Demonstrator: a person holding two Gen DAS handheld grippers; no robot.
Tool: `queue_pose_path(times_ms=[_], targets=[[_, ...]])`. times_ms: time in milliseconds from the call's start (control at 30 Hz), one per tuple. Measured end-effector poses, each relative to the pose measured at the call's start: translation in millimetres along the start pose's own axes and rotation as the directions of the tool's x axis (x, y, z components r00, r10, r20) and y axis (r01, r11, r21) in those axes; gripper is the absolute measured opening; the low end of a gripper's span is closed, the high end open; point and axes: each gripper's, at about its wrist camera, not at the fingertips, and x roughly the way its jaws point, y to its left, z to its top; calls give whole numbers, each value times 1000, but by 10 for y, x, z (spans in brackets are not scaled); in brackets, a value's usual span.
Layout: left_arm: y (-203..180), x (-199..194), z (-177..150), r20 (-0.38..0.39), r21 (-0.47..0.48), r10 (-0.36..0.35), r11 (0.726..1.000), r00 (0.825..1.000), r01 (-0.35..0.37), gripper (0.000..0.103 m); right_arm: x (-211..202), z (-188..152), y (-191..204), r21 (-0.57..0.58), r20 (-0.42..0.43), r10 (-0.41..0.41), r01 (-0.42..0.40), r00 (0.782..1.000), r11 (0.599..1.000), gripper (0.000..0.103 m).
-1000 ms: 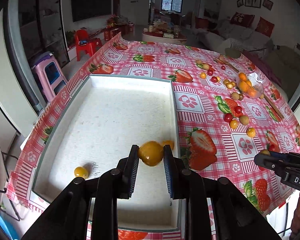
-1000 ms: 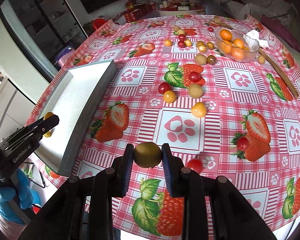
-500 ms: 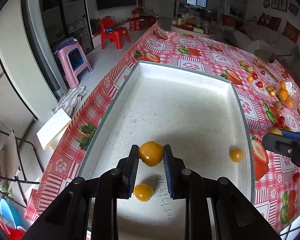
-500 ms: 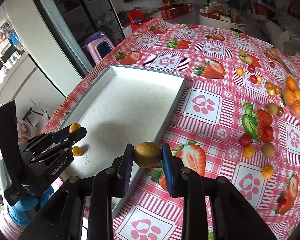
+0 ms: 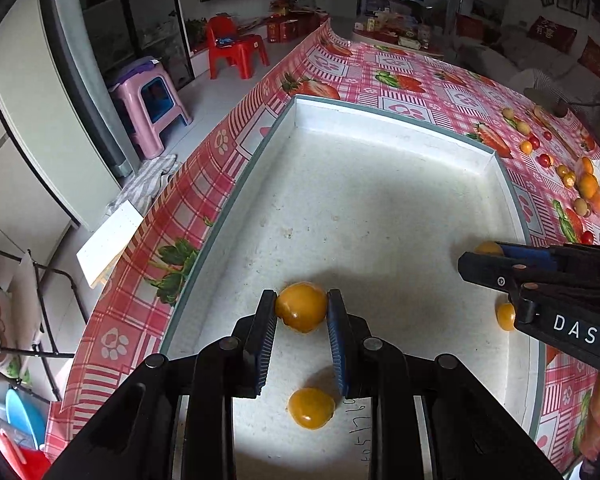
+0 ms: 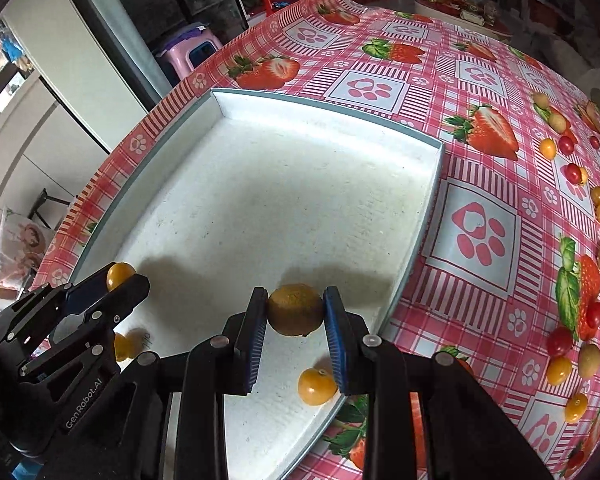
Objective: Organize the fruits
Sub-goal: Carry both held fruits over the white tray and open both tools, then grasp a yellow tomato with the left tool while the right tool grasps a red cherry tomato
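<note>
Both grippers tilt steeply down over the white tray (image 5: pixel 380 184), which sits on a table covered by a pink strawberry-print cloth (image 6: pixel 480 128). The left gripper (image 5: pixel 302 312) pinches a smooth, glossy yellow fruit (image 5: pixel 301 307) between its blue pads, above the tray's near end. The right gripper (image 6: pixel 296 310) pinches a duller, brownish-green round fruit (image 6: pixel 296 309) with a rougher skin, near the tray's right wall. Two more yellow fruits lie on the tray floor: one (image 5: pixel 311 408) just below the left gripper's pads, another (image 6: pixel 317 386) beside the right gripper's right finger. More small red, yellow and tan fruits (image 6: pixel 572 340) are scattered on the cloth well to the right.
</note>
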Motion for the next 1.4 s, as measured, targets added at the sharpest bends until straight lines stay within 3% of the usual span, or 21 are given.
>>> queue_pose_path(times_ms=[67,133,167,200,300,433,500,733,1033,1400], targets=[[-8,27,-9,-9,4,9,1000,1000,-9,28,18,12,8,-7,-3,-4,4,1000,1000,31],[-16,26,-7,-4,12,34,999,999,-34,47,33,25,13,-11,-8,1,-1,1000,1000,32],[-14,19,-6,2,11,37,999,999,-37,70,38,29,17,-12,-11,7,-7,1000,1000,35],[-12,-1,-10,16,8,38,999,999,-38,75,37,36,24,-11,-14,15,-15,1000,1000,41],[-8,-29,-8,21,8,32,999,999,-32,75,-19,39,30,-4,0,31,-31,1000,1000,60],[-8,-85,-12,22,-8,5,1000,1000,-5,75,-195,29,2,19,45,50,-51,998,998,70],[-39,-137,-18,30,-4,1,1000,1000,-1,75,-313,3,-41,35,71,63,-65,995,997,81],[-289,-359,-22,64,50,-16,999,998,12,75,-645,-239,-343,105,124,56,-69,991,992,82],[-911,-637,-6,97,164,-90,984,991,73,75,-1014,-763,-980,233,156,11,-48,988,971,83],[-1847,-587,-124,23,263,-203,946,979,190,75,-1400,-1478,-1897,397,148,-189,117,971,910,83]])
